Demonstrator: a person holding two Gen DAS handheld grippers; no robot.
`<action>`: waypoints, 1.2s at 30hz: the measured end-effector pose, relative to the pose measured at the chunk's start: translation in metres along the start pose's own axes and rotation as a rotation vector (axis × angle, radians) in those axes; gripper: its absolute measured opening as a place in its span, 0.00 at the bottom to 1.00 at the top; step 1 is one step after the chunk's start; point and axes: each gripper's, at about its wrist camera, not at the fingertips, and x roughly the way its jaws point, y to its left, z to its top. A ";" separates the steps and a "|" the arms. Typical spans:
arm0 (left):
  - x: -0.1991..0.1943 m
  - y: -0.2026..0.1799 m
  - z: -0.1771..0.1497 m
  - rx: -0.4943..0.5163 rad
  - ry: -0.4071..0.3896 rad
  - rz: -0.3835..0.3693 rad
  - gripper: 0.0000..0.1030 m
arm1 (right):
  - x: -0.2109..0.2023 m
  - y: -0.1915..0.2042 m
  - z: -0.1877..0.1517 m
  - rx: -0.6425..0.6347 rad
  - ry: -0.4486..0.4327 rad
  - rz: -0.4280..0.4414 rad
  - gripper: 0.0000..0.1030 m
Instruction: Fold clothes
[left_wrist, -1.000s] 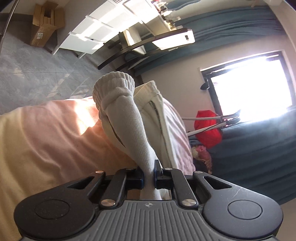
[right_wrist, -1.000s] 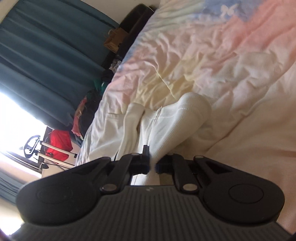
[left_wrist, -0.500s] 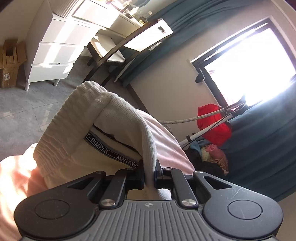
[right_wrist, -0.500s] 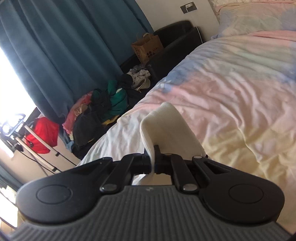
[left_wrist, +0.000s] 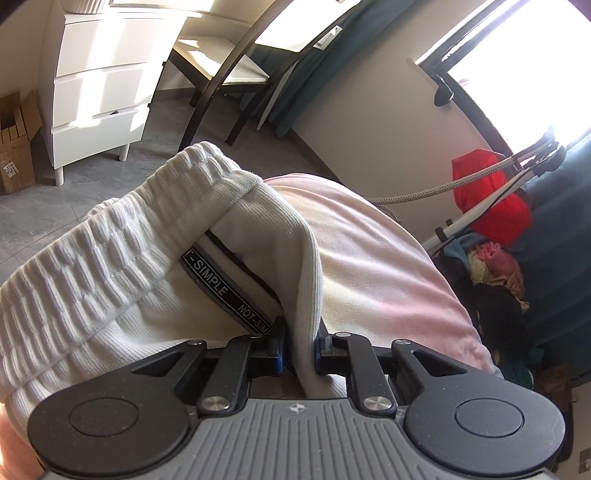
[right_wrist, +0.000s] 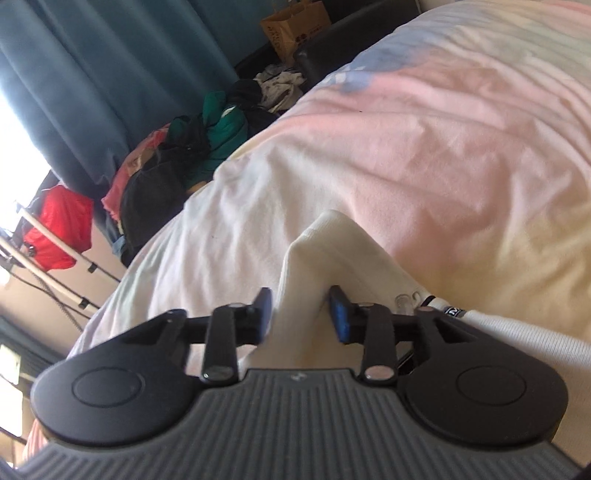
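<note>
Evidently the fold is at its laying-down stage: the white garment (left_wrist: 110, 280) — sweatpants or shorts, by the look of the gathered waistband — is doubled over on the bed (right_wrist: 424, 147), and the two tools differ in their hold. The left tool (left_wrist: 299, 347), at lower centre of the left wrist view, is clamped on a thick ribbed fold of the cloth, which rises from between its blue-padded fingers and arches toward the upper left. The right tool (right_wrist: 301, 314), at lower centre of the right wrist view, stands with its fingers apart; a peak of the white fabric (right_wrist: 332, 266) pokes up in the gap, but neither pad seems to press it (so this corner looks set free, or nearly so).

My judgement is that the next move calls for the left tool to let go as well once the layer lies flat, and then for smoothing or a further fold — care is needed that the soft knit does not spring back or drag the sheet.

Material: a heavy, cream-white knit, ribbed along the edge and puckered into small pillowy ridges at the elastic waistband. A black woven tape (left_wrist: 221, 291) with white lettering, reading "NOT-SIMPLE", runs beneath the arch. The bed's cover is thin, wrinkled cotton in washed pink, yellow and blue.
</note>
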 end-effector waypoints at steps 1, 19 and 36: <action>-0.003 0.001 0.001 -0.002 0.001 -0.011 0.26 | -0.011 -0.002 0.000 0.001 -0.014 0.015 0.64; -0.128 0.116 -0.106 -0.201 0.109 -0.155 0.79 | -0.167 -0.098 -0.112 0.287 0.187 0.372 0.69; -0.056 0.103 -0.055 -0.257 -0.122 -0.110 0.15 | -0.045 -0.076 -0.121 0.557 0.028 0.272 0.42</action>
